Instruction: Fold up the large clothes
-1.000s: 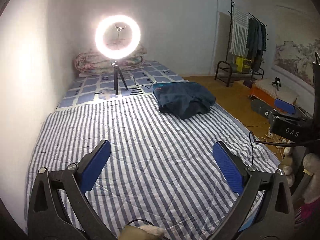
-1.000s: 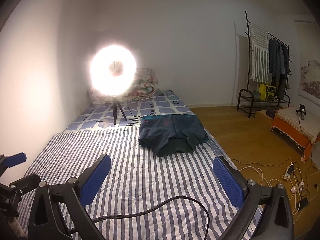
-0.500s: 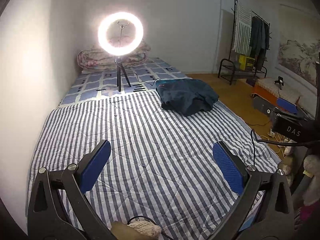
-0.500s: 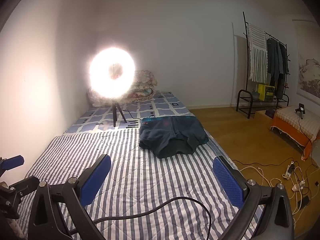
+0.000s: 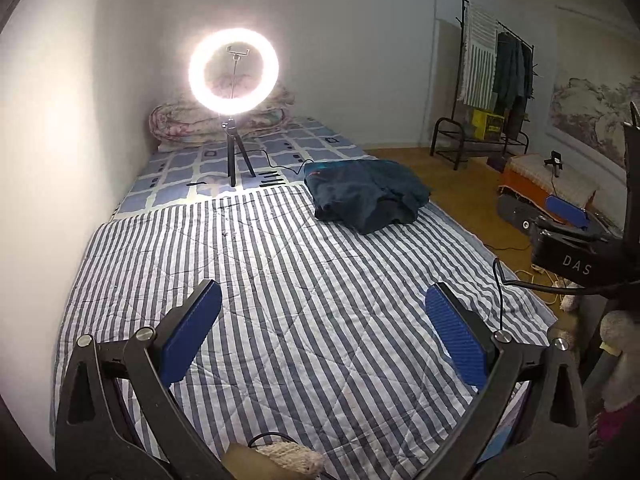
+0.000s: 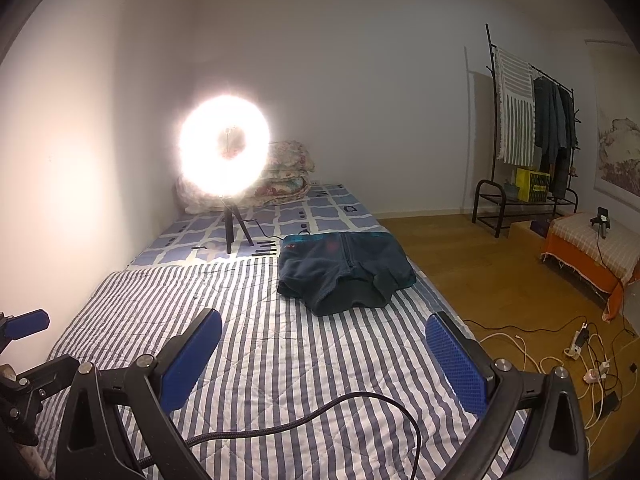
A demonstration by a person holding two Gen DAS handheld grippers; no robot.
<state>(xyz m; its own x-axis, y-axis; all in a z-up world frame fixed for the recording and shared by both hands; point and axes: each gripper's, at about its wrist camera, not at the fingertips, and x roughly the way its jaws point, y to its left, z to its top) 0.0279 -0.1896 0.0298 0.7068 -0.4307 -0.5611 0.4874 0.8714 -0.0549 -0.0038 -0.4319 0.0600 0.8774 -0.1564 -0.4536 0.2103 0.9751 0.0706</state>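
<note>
A dark blue fleece garment (image 5: 366,196) lies folded in a heap on the striped quilt (image 5: 280,300), toward the far right edge of the bed. It also shows in the right wrist view (image 6: 344,272). My left gripper (image 5: 322,330) is open and empty, held above the near part of the quilt, far from the garment. My right gripper (image 6: 322,360) is open and empty too, above the near end of the bed. The right gripper's blue pad (image 5: 568,208) shows at the right of the left wrist view.
A lit ring light on a tripod (image 5: 234,72) stands at the head of the bed, with rolled bedding (image 6: 284,176) behind it. A clothes rack (image 6: 528,140) stands by the far wall. Cables and a power strip (image 6: 580,340) lie on the wooden floor.
Both grippers have tilted slightly, so the views shifted a little. The garment has not moved, and both grippers stay open.
</note>
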